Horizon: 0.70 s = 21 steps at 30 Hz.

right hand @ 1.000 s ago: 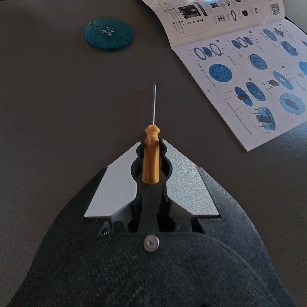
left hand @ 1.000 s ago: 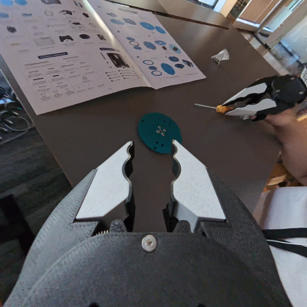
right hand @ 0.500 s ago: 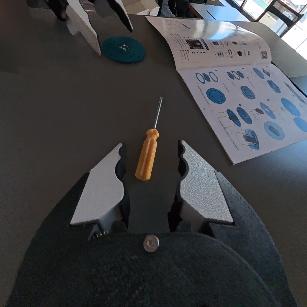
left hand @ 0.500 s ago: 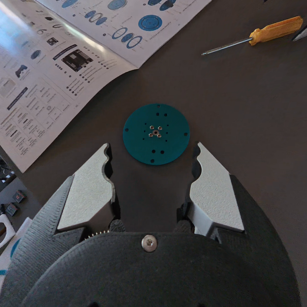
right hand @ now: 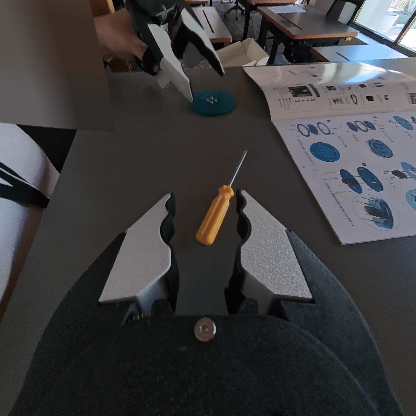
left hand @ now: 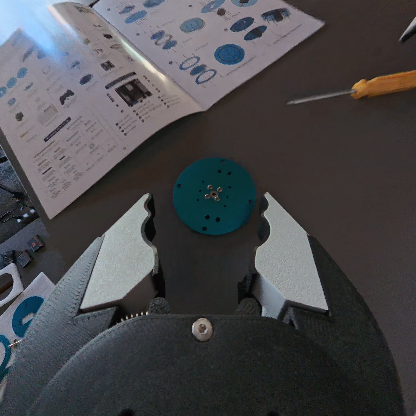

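A teal round plate [left hand: 214, 196] with small holes and silver nuts at its centre lies flat on the dark table [left hand: 315, 180]. My left gripper [left hand: 207, 195] is open, its fingertips on either side of the plate's near half, just above it. It also shows far off in the right wrist view [right hand: 207, 85], over the plate [right hand: 212, 102]. An orange-handled screwdriver [right hand: 215, 215] lies loose on the table between the fingers of my open right gripper [right hand: 204, 193], tip pointing away. The screwdriver also shows in the left wrist view [left hand: 382, 86].
An open instruction booklet [left hand: 112, 90] lies beyond the plate; in the right wrist view [right hand: 349, 146] it lies right of the screwdriver. Small parts and white foam [left hand: 22, 292] lie off the table's left edge. Other desks [right hand: 304, 24] and a white box [right hand: 240, 53] stand behind.
My right gripper opened and let go of the screwdriver, which now lies on the table, then drew back. My left gripper opened wide and moved over the teal plate to straddle it.
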Each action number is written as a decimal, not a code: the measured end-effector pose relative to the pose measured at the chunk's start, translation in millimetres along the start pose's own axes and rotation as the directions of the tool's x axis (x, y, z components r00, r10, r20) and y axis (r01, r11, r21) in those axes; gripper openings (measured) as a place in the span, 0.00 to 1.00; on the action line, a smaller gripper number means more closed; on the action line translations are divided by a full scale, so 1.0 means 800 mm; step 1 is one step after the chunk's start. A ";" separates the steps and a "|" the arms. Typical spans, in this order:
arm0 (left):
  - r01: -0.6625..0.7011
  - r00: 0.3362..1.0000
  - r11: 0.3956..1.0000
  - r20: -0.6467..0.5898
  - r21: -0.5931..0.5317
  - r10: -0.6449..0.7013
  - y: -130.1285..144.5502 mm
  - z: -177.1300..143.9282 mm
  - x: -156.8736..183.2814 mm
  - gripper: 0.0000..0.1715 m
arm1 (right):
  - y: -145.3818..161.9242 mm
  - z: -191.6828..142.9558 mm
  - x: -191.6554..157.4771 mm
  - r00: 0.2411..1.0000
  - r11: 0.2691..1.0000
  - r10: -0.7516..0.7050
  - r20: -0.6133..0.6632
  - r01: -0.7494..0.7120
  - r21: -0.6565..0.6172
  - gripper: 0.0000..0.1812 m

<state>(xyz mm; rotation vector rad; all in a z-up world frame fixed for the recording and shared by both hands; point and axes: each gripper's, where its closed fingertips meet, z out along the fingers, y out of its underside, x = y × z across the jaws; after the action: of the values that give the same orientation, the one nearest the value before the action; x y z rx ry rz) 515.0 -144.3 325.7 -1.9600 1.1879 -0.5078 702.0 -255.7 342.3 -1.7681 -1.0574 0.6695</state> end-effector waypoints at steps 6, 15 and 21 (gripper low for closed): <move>0.083 0.940 0.928 -0.337 0.364 0.048 -0.134 -0.002 0.132 0.49 | -0.041 -0.045 0.027 0.991 0.937 0.136 0.009 -0.132 0.323 0.17; 0.086 0.921 0.855 -0.368 0.511 0.128 -0.186 0.061 0.155 0.40 | -0.054 -0.103 0.091 0.967 0.834 0.229 -0.114 -0.134 0.535 0.03; 0.062 0.955 0.793 -0.267 0.607 0.130 -0.173 0.046 0.138 0.34 | -0.048 -0.088 0.083 0.982 0.869 0.183 -0.054 -0.136 0.476 0.16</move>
<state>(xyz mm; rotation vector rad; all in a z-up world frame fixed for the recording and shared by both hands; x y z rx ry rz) 671.1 -189.4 405.2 -1.3227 1.0539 -1.0553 776.0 -221.3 406.5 -1.4495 -0.6141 0.8524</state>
